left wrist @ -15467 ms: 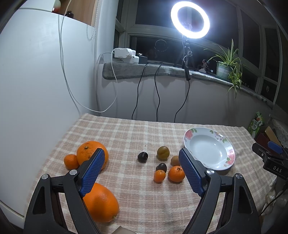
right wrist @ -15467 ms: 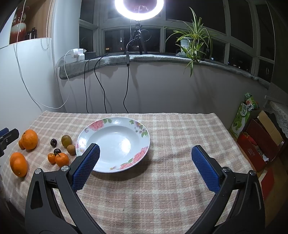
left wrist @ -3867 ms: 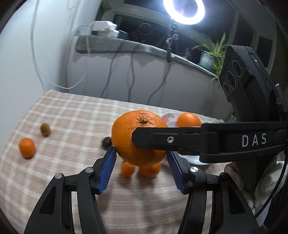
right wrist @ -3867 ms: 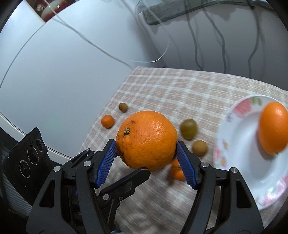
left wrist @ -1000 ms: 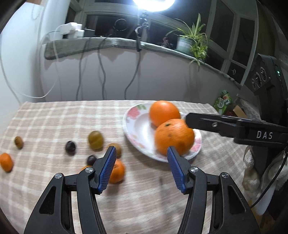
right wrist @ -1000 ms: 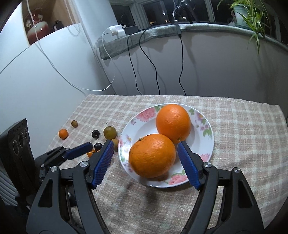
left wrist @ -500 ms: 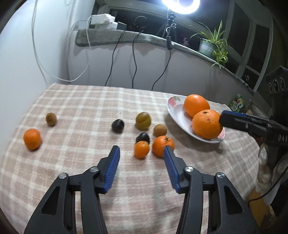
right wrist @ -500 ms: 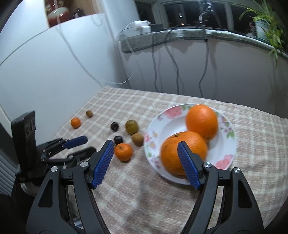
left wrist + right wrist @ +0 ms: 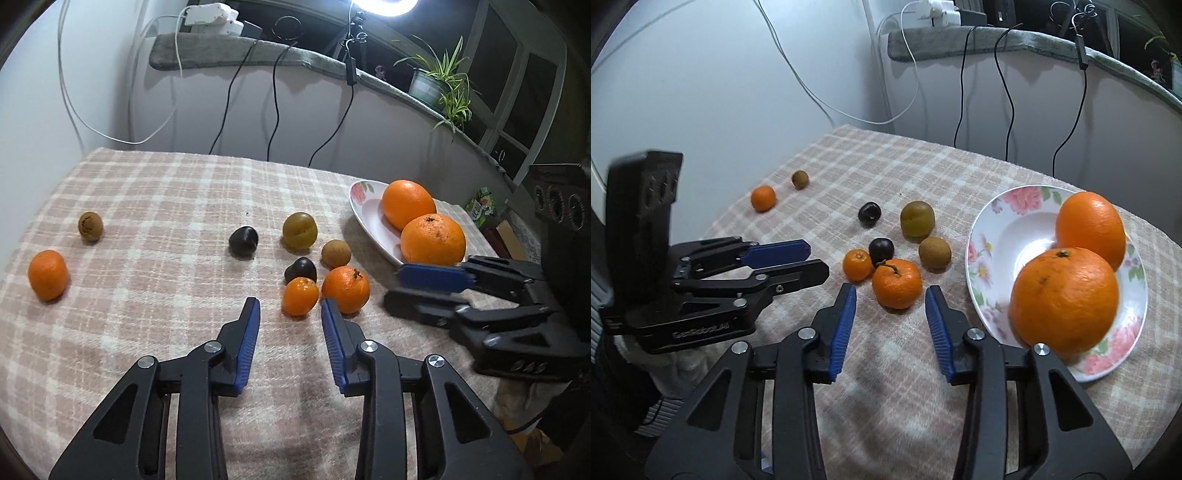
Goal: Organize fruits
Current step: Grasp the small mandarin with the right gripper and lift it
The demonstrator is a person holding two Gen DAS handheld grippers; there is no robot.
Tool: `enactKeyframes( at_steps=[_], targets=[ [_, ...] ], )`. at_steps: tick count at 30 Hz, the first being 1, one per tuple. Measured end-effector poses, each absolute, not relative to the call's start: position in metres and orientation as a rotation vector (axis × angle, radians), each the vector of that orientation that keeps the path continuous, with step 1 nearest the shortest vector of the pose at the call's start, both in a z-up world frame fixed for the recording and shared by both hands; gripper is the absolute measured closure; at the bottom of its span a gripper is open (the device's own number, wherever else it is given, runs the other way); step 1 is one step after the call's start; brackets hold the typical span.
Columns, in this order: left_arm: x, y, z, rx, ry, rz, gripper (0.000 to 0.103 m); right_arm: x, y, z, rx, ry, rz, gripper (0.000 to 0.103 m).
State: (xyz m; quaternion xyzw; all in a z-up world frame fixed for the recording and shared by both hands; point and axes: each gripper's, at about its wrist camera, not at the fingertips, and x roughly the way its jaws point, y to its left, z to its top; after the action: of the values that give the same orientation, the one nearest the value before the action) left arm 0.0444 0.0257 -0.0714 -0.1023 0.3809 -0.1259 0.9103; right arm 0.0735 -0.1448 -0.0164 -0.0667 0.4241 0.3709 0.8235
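The second orange (image 9: 1063, 299) now lies released on the plate (image 9: 997, 236); both the left gripper (image 9: 290, 332) and right gripper (image 9: 890, 321) are half-open, empty, turned toward the mandarins (image 9: 897, 282) beside the plate.

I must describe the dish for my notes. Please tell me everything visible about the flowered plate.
The plate is white, glossy like ceramic, round and shallow, with pink flowers and green leaves painted along its rim. It sits flat on the checked tablecloth, right of the loose small fruits. Two large oranges rest in it, side by side. Neither gripper touches it.
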Motion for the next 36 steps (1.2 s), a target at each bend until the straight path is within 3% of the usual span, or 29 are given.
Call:
enactKeyframes(
  at_steps=[17,36],
  targets=[
    [0.069,0.022,-0.084,-0.192,0.856,-0.303,0.077,0.075,-0.114,-0.033,-0.342,0.854,0.736,0.066],
    [0.072,0.023,-0.084,-0.193,0.852,-0.317,0.082,0.084,-0.119,-0.037,-0.275,0.893,0.794,0.068]
  ],
)
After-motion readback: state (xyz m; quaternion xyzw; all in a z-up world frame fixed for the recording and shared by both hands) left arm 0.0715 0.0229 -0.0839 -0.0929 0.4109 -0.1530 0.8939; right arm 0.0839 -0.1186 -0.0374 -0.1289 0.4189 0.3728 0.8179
